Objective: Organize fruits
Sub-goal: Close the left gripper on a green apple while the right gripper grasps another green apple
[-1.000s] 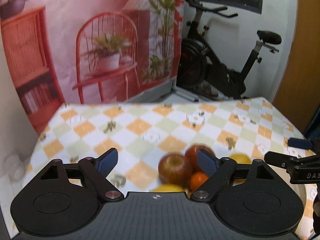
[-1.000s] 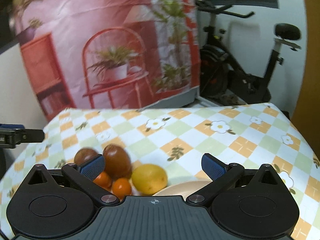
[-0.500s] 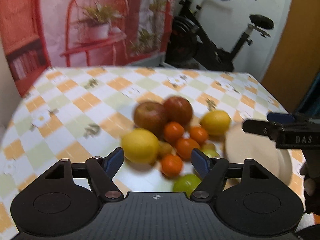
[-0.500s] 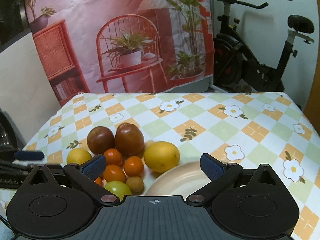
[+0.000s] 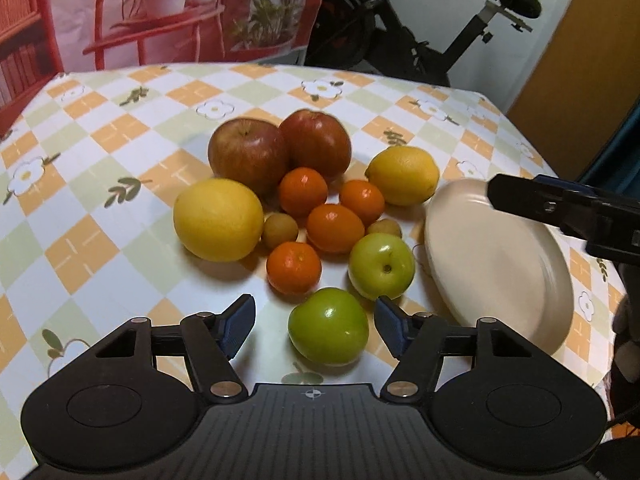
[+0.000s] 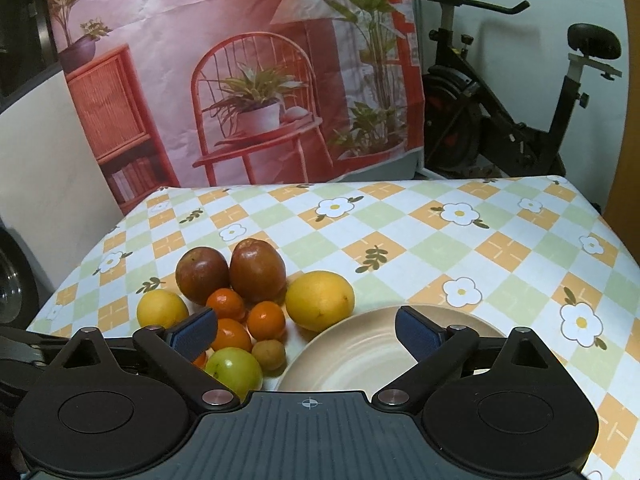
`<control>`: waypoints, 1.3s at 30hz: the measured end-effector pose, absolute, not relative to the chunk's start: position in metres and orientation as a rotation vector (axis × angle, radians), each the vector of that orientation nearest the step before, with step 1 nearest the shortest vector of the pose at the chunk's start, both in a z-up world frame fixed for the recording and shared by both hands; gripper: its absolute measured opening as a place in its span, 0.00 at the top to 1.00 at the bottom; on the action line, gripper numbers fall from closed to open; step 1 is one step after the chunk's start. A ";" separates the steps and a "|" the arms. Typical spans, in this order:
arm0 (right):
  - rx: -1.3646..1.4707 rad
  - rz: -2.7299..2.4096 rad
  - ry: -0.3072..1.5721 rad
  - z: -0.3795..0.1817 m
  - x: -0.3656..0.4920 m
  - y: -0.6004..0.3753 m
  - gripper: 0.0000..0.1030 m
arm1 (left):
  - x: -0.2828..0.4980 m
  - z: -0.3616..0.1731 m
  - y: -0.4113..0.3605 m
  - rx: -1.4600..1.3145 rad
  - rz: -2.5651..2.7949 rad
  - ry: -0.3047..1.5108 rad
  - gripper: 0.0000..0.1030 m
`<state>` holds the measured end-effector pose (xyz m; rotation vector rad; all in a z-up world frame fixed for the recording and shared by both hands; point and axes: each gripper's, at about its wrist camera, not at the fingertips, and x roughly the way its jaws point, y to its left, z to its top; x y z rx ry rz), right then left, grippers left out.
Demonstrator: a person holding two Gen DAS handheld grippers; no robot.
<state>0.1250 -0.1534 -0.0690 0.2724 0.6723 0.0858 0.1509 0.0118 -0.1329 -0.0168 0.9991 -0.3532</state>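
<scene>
- Left wrist view: your left gripper (image 5: 316, 324) hangs over the nearest green fruit (image 5: 328, 326), jaws closing but clear of it; the fruits crowd the tabletop (image 5: 120, 152).
- Right wrist view: your right gripper (image 6: 306, 334), jaws closing yet spread, frames the plate (image 6: 352, 354) (bare; nothing sorted).

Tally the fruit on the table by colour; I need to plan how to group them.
Red apples: 2
Yellow citrus: 2
Orange tangerines: 4
Green apples: 2
Small tan fruits: 2
Total: 12, none on the plate.
</scene>
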 end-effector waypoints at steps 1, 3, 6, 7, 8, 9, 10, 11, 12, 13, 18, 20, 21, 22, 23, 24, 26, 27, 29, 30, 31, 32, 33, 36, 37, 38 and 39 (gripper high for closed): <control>0.274 0.087 0.673 -0.069 0.125 -0.153 0.09 | 0.153 -0.135 0.012 -0.024 -0.351 1.009 0.35; 0.276 0.087 0.676 -0.070 0.124 -0.154 0.09 | 0.154 -0.138 0.010 -0.030 -0.357 1.022 0.35; 0.277 0.085 0.677 -0.070 0.123 -0.154 0.10 | 0.153 -0.141 0.007 -0.024 -0.364 1.034 0.35; 0.278 0.084 0.677 -0.070 0.123 -0.154 0.10 | 0.153 -0.143 0.007 -0.024 -0.365 1.036 0.35; 0.279 0.084 0.677 -0.070 0.123 -0.154 0.10 | 0.153 -0.144 0.007 -0.024 -0.364 1.038 0.35; 0.279 0.085 0.677 -0.070 0.123 -0.154 0.10 | 0.153 -0.145 0.007 -0.024 -0.362 1.039 0.35; 0.280 0.087 0.678 -0.070 0.123 -0.153 0.10 | 0.153 -0.145 0.007 -0.025 -0.359 1.038 0.35; 0.277 0.087 0.677 -0.070 0.123 -0.153 0.11 | 0.153 -0.146 0.008 -0.026 -0.358 1.037 0.38; 0.277 0.089 0.677 -0.070 0.122 -0.153 0.11 | 0.153 -0.146 0.009 -0.030 -0.358 1.037 0.40; 0.276 0.091 0.677 -0.070 0.122 -0.152 0.11 | 0.153 -0.146 0.010 -0.041 -0.364 1.037 0.44; 0.273 0.094 0.680 -0.070 0.122 -0.150 0.11 | 0.151 -0.143 0.010 -0.047 -0.373 1.020 0.51; 0.275 0.095 0.683 -0.070 0.122 -0.149 0.11 | 0.151 -0.144 0.011 -0.054 -0.373 1.019 0.51; 0.277 0.097 0.685 -0.069 0.122 -0.148 0.11 | 0.151 -0.144 0.012 -0.058 -0.372 1.019 0.51; 0.277 0.098 0.686 -0.070 0.122 -0.148 0.11 | 0.151 -0.143 0.012 -0.057 -0.367 1.017 0.51; 0.277 0.100 0.688 -0.070 0.122 -0.147 0.11 | 0.150 -0.143 0.013 -0.056 -0.362 1.014 0.51; 0.277 0.102 0.689 -0.070 0.122 -0.147 0.11 | 0.151 -0.143 0.014 -0.057 -0.359 1.013 0.51; 0.277 0.108 0.691 -0.070 0.122 -0.146 0.11 | 0.150 -0.142 0.017 -0.066 -0.353 1.007 0.51; 0.277 0.112 0.692 -0.070 0.122 -0.145 0.11 | 0.149 -0.142 0.019 -0.067 -0.348 1.004 0.51; 0.279 0.122 0.698 -0.071 0.122 -0.145 0.12 | 0.148 -0.140 0.021 -0.059 -0.332 0.994 0.51; 0.281 0.128 0.703 -0.072 0.123 -0.145 0.12 | 0.147 -0.140 0.023 -0.058 -0.325 0.988 0.51; 0.283 0.135 0.709 -0.072 0.124 -0.144 0.12 | 0.147 -0.139 0.025 -0.060 -0.318 0.983 0.51; 0.283 0.146 0.713 -0.073 0.125 -0.144 0.13 | 0.146 -0.138 0.028 -0.062 -0.312 0.977 0.51; 0.277 0.161 0.717 -0.073 0.127 -0.144 0.13 | 0.145 -0.137 0.031 -0.063 -0.306 0.972 0.51; 0.240 0.191 0.741 -0.074 0.135 -0.140 0.17 | 0.143 -0.134 0.039 -0.067 -0.285 0.951 0.51; 0.227 0.204 0.750 -0.074 0.138 -0.139 0.19 | 0.142 -0.132 0.041 -0.071 -0.277 0.942 0.51; 0.216 0.223 0.761 -0.074 0.141 -0.137 0.22 | 0.141 -0.129 0.045 -0.078 -0.270 0.932 0.51; 0.205 0.245 0.774 -0.074 0.145 -0.134 0.23 | 0.140 -0.127 0.048 -0.084 -0.264 0.920 0.51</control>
